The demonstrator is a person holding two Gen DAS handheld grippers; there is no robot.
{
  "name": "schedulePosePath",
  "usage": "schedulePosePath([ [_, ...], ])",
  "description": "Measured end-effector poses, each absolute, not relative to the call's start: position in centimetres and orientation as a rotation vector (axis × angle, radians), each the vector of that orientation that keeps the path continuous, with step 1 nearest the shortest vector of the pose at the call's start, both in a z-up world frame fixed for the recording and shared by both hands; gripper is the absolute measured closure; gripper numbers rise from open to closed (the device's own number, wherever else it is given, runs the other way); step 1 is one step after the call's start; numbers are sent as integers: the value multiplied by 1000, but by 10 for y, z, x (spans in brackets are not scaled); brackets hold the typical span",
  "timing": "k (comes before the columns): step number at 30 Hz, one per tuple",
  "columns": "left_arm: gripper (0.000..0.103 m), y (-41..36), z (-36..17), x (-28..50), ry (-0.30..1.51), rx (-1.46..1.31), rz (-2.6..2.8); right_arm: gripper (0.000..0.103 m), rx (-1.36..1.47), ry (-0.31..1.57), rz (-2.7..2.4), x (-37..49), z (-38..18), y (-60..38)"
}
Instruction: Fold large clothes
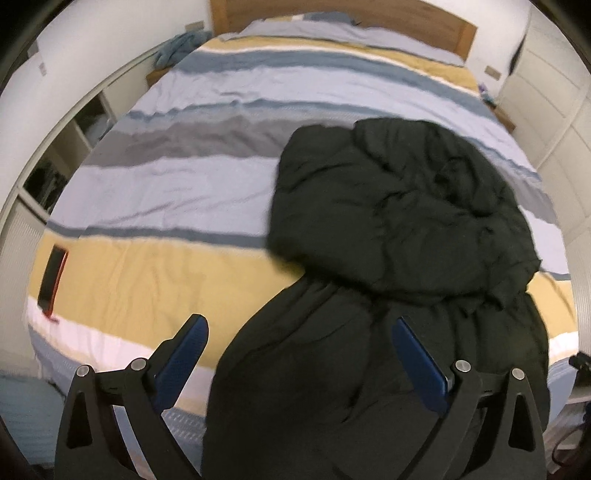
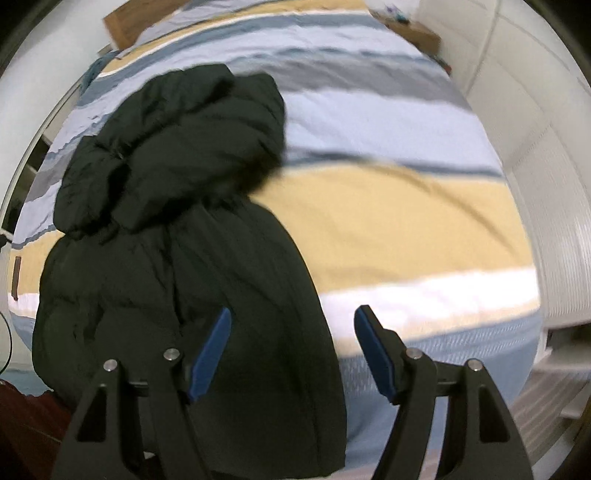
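A dark puffy jacket [image 1: 399, 229] lies on a bed [image 1: 192, 184] covered with a striped quilt in pale blue, grey, yellow and white bands. In the left wrist view the jacket fills the lower right, from about two o'clock down to six o'clock; its upper part is bunched and folded back over the lower part, which hangs over the near edge of the bed. In the right wrist view the same jacket [image 2: 177, 206] sits to the left, from about eleven o'clock down to seven o'clock, again with the bunched part piled on top toward the head of the bed.

The left gripper [image 1: 301, 332] points steeply down with its blue-padded fingers [image 1: 186, 354] spread wide. The lower part of the jacket shows in the gap between them, but the pads do not press on it. The right gripper [image 2: 293, 325] is also spread, with its jaws apart over the jacket's right edge and the quilt; its left pad [image 2: 212, 350] appears in front of the dark cloth, though the blur makes it hard to say whether it touches.

At nine o'clock in the left view a flat dark thing with a red rim [image 1: 53, 280], perhaps a phone or tablet, lies on the yellow band. A wooden headboard [image 1: 332, 14] stands at twelve o'clock, and white cupboards [image 1: 546, 110] line the wall at two o'clock.
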State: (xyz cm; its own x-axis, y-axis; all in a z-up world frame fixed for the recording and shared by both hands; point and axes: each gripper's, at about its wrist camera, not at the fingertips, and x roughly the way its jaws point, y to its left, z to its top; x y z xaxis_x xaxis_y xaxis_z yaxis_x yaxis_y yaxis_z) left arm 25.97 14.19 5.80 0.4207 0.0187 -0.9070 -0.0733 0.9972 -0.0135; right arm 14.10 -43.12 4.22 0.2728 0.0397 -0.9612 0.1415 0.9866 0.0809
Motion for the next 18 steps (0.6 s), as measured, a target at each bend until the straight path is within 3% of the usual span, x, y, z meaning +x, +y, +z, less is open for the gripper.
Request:
schedulePosePath([
  [10, 4, 191, 4, 233, 1315, -124, 198, 35, 328, 1398, -90, 71, -26, -453],
  [18, 4, 232, -17, 209, 1395, -189, 286, 35, 463, 1404, -71, 48, -45, -467],
])
